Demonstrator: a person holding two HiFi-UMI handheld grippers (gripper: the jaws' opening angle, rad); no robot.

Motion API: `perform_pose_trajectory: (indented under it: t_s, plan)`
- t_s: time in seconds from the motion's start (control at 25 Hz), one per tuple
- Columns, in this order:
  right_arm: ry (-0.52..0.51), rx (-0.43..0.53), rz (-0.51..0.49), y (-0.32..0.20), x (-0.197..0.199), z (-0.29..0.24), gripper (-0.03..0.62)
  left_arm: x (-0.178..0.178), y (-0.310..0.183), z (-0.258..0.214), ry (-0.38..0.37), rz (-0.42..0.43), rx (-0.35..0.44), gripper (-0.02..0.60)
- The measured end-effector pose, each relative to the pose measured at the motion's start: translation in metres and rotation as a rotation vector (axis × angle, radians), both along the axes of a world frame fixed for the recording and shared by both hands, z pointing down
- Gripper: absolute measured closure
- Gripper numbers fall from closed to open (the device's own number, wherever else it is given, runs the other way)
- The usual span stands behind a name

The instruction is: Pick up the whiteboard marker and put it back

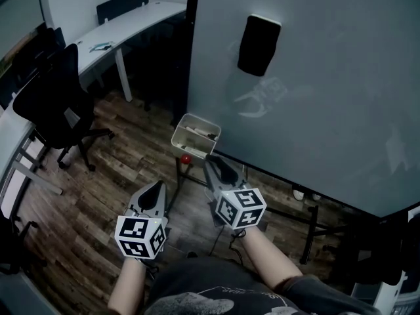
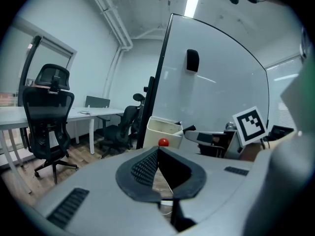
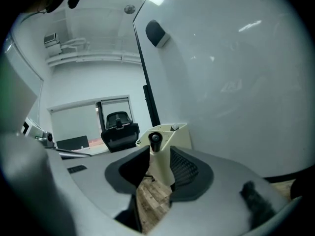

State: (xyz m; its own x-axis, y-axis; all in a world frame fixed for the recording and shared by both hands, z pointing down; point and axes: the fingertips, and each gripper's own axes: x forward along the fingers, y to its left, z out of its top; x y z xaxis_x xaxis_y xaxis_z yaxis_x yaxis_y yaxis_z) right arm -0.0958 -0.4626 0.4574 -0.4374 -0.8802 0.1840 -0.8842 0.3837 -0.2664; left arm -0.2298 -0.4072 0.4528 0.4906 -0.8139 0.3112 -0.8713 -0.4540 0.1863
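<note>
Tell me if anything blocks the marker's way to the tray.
Nothing visible does. The right gripper holds the white, black-capped whiteboard marker pointed at the cream plastic tray just ahead; only open air lies between them.

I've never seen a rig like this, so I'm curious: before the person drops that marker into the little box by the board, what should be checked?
1. White whiteboard marker with a black end clamped between the jaws of the right gripper: ok.
2. Cream open-topped plastic tray at the lower corner of the grey whiteboard in view, just ahead of the marker: ok.
3. Free room inside the tray: cannot tell; its inside is not clear in any view.
4. Nothing between marker and tray: ok.
5. Left gripper shut, empty and off to the side: ok.
6. Marker capped: cannot tell.
</note>
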Motion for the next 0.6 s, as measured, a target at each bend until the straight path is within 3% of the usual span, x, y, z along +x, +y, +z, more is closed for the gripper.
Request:
perform_pose_trajectory:
  t_s: [0.6]
  plan:
    - [0.032,0.047,0.03,-0.01,-0.005,-0.008,0.505,-0.018,0.003,0.008,0.007,-0.016,-0.011,0.568]
